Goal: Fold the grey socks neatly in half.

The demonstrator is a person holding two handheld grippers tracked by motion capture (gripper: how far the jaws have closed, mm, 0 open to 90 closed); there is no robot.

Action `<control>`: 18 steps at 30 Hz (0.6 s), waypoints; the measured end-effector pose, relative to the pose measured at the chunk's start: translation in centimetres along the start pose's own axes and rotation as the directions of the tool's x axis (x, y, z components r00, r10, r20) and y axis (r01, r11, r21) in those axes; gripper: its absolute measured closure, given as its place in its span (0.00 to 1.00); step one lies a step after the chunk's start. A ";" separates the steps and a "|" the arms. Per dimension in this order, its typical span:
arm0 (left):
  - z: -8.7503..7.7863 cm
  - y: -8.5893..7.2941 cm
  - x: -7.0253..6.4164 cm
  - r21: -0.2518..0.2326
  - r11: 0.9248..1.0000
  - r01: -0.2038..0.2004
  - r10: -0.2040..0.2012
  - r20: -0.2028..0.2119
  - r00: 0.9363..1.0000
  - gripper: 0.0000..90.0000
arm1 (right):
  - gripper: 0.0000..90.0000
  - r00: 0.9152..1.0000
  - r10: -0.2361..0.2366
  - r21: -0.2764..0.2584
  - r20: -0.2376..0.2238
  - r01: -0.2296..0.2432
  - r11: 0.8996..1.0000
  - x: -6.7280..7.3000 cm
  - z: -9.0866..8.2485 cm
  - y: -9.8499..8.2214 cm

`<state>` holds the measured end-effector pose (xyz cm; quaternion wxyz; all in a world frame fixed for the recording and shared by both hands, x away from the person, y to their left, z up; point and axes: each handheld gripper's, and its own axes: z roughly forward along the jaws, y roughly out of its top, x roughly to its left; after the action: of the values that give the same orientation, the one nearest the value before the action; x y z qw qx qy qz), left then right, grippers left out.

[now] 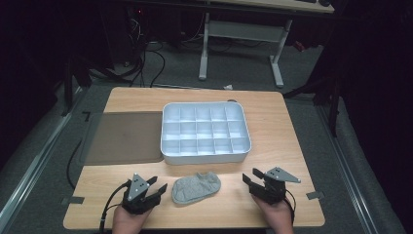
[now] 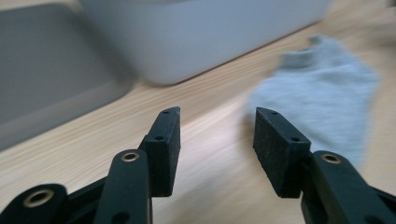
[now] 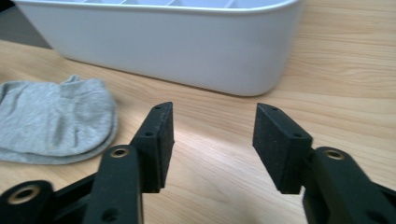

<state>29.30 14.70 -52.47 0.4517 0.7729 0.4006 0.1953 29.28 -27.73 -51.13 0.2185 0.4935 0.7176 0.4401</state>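
Observation:
A grey sock [image 1: 196, 188] lies flat on the wooden table [image 1: 287, 131] near its front edge, between the two grippers. My left gripper [image 1: 157, 187] rests just left of the sock, jaws open and empty; in the left gripper view [image 2: 217, 119] the sock [image 2: 322, 93] lies ahead to the right. My right gripper [image 1: 252, 177] sits to the right of the sock, open with nothing between its jaws [image 3: 212, 116]; the sock [image 3: 53, 119] shows at its left. A white compartment tray [image 1: 205, 131] stands behind the sock.
A dark grey mat [image 1: 124, 136] lies left of the tray. The tray's white wall [image 3: 177, 46] rises just ahead of the right gripper. Beyond the table stand a desk frame [image 1: 241, 44] and cables on the floor.

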 end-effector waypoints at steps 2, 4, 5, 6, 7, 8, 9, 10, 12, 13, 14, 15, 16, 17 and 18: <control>0.1 0.0 0.6 0.011 0.999 0.031 -0.031 -0.016 0.999 0.55 | 0.53 1.000 -0.008 -0.008 0.005 0.008 1.000 -0.1 -0.2 -0.1; 0.3 0.1 0.6 0.015 0.999 0.042 -0.041 -0.034 0.999 0.54 | 0.53 0.999 -0.026 -0.019 0.020 0.026 0.999 -0.3 -0.4 -0.2; 0.3 0.1 0.5 0.019 0.999 0.043 -0.042 -0.037 0.998 0.53 | 0.53 0.999 -0.024 -0.013 0.021 0.024 1.000 -0.4 -0.4 -0.3; 0.4 0.2 0.5 0.021 0.999 0.045 -0.044 -0.041 0.998 0.53 | 0.53 1.000 -0.017 -0.006 0.018 0.017 1.000 -0.5 -0.3 -0.4; 0.4 0.2 0.4 0.024 0.999 0.048 -0.047 -0.040 0.998 0.52 | 0.53 1.000 -0.015 0.000 0.014 0.015 1.000 -0.5 -0.3 -0.4; 0.4 0.2 0.4 0.028 0.998 0.052 -0.050 -0.040 0.998 0.52 | 0.53 1.000 -0.022 0.003 0.010 0.022 1.000 -0.6 -0.2 -0.5; 0.4 0.3 0.3 0.035 0.998 0.058 -0.057 -0.036 0.998 0.51 | 0.53 1.000 -0.025 0.006 0.004 0.025 1.000 -0.5 -0.2 -0.5; 0.5 0.3 0.3 0.039 0.997 0.061 -0.060 -0.029 0.998 0.51 | 0.53 1.000 -0.030 0.007 -0.002 0.030 1.000 -0.5 -0.2 -0.4; 0.5 0.3 0.2 0.048 0.997 0.060 -0.059 -0.026 0.998 0.51 | 0.53 0.999 -0.034 0.011 -0.003 0.034 0.999 -0.4 -0.1 -0.4; 0.6 0.3 0.1 0.050 0.997 0.061 -0.060 -0.023 0.998 0.51 | 0.53 0.999 -0.038 0.011 -0.004 0.038 0.999 -0.3 -0.1 -0.5; 0.6 0.3 0.1 0.053 0.997 0.061 -0.060 -0.020 0.998 0.51 | 0.53 0.999 -0.039 0.013 -0.003 0.039 0.999 -0.3 -0.2 -0.5; 0.7 0.3 0.1 0.057 0.996 0.062 -0.061 -0.019 0.998 0.50 | 0.53 0.999 -0.035 0.015 0.001 0.035 0.999 -0.2 -0.2 -0.5; 0.8 0.3 0.0 0.062 0.996 0.060 -0.059 -0.019 0.998 0.50 | 0.53 0.999 -0.033 0.015 0.008 0.033 0.999 -0.2 -0.2 -0.6; 0.9 0.3 -0.1 0.075 0.996 0.046 -0.044 -0.029 0.999 0.50 | 0.53 0.999 -0.035 0.013 0.012 0.035 0.999 -0.2 -0.3 -0.6; 0.9 0.3 -0.1 0.075 0.996 0.046 -0.044 -0.029 0.999 0.50 | 0.53 0.999 -0.035 0.013 0.012 0.035 0.999 -0.2 -0.3 -0.6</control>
<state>29.97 14.09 -52.70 0.4211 0.7775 0.4309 0.1804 28.87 -28.06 -51.49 0.2273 0.4851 0.7275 0.4286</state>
